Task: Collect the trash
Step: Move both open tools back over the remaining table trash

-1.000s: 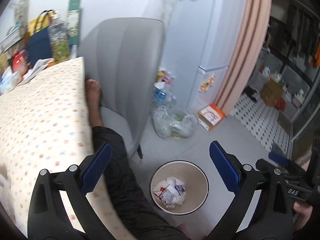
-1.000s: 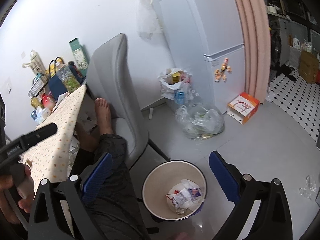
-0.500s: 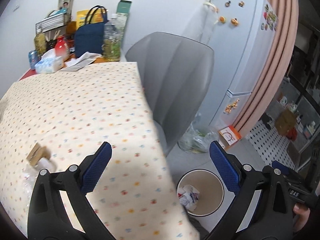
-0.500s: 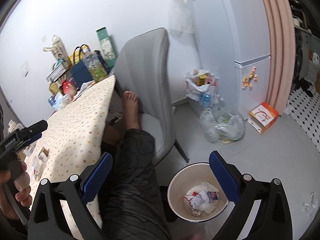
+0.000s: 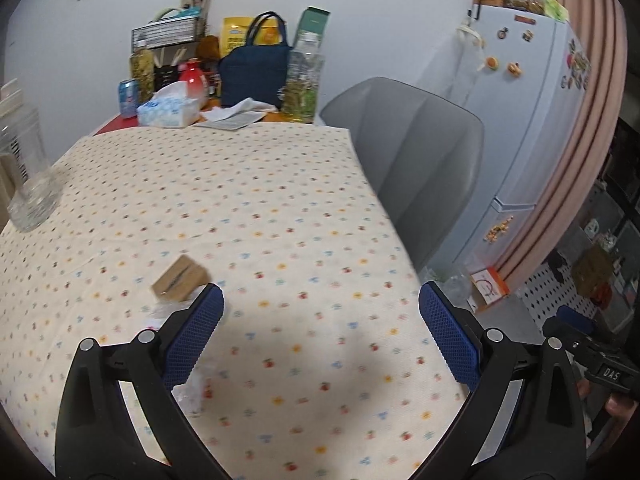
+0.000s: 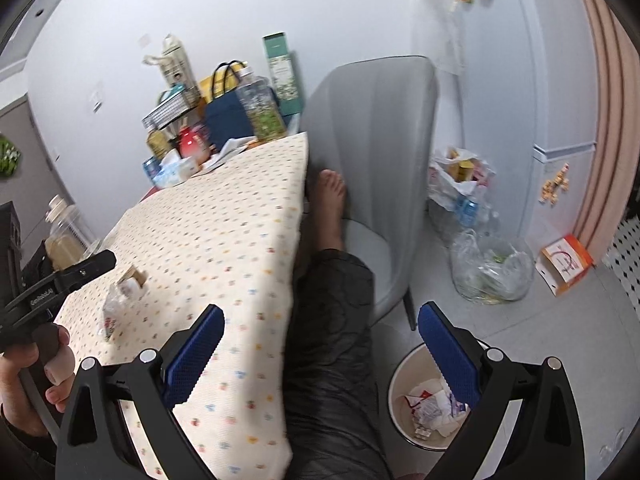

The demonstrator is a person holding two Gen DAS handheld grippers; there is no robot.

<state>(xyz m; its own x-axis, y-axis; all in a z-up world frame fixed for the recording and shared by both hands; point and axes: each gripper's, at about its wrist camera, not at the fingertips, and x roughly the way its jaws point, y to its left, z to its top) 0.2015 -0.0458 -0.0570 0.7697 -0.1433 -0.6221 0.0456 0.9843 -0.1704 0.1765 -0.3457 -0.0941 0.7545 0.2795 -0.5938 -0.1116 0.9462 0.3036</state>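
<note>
Tablecloth [image 5: 280, 200] edge beside bin [image 6: 400, 380]

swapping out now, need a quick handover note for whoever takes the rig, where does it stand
Left gripper: open, empty, over the table.
Right gripper: open, empty, above the table edge and the bin.
Done: some crumpled wrappers already lie in the bin on the floor.
Left: the small brown box and the clear plastic wrapper beside it on the tablecloth.
</note>
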